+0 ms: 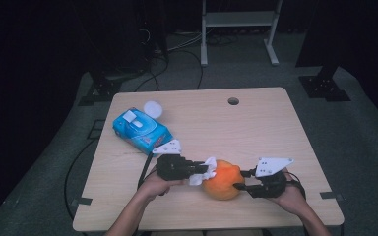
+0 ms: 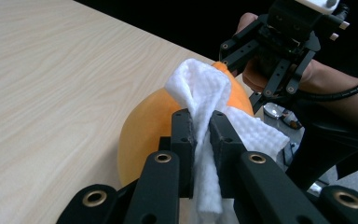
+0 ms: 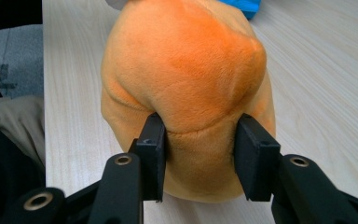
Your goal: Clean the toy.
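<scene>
A: Wipe (image 2: 205,100) pinched tight betw. left gripper (image 2: 200,140) jaws, pressed on top-left of orange plush fruit (image 1: 222,180).

B: And rt side?

A: Right gripper (image 3: 200,158) jaws clamped into near end of plush, fabric dented inward on both sides. Sat near front edge of table (image 1: 256,123), a bit right of centre.

B: Anything else on top?

A: Blue wipes pack (image 1: 141,130) far-left, lid flipped open, well apart from fruit.

B: Looked like a wiping step, then. Tips?

A: Prob. yes, just a guess w/o a task line. Best kept firm on rt clamp so plush couldn't roll. Short strokes w/ cloth, light pressure, cloth flat on the pile rather than bunched. Worth watching: wipe slipping out, since lots hung loose below the jaws. Also left jaws near rt ones at far end of stroke.
</scene>
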Tool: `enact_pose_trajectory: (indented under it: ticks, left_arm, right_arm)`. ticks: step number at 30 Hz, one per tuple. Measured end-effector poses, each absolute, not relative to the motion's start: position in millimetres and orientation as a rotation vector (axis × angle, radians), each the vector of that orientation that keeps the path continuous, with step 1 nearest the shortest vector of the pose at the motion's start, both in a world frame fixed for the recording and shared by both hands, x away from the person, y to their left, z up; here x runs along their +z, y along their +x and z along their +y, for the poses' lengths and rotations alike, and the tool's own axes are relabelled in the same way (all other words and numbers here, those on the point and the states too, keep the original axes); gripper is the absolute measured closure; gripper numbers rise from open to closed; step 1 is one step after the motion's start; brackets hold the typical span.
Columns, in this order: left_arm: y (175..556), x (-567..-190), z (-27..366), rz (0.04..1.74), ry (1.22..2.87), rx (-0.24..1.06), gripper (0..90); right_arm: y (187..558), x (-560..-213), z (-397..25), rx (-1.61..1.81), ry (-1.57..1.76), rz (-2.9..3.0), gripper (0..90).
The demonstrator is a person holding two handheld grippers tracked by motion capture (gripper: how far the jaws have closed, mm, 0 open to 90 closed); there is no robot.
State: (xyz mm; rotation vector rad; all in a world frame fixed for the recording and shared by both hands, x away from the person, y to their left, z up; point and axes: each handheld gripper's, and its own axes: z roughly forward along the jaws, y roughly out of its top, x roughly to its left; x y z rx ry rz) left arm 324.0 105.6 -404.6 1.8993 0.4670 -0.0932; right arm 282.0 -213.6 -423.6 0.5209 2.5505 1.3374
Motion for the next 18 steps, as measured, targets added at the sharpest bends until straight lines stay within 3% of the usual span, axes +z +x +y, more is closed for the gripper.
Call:
enact_pose_trajectory:
  ticks: [11,18]
  left_arm:
    - [322,-397,86,0.422,1.922,-0.107,82.1]
    - [317,-393,70,0.352,1.936,-0.109,82.1]
  right_arm:
    - [271,-420,-194,1.247,0.394,2.549,58.6]
    - [279,-422,-203,1.314,0.511,2.533,58.7]
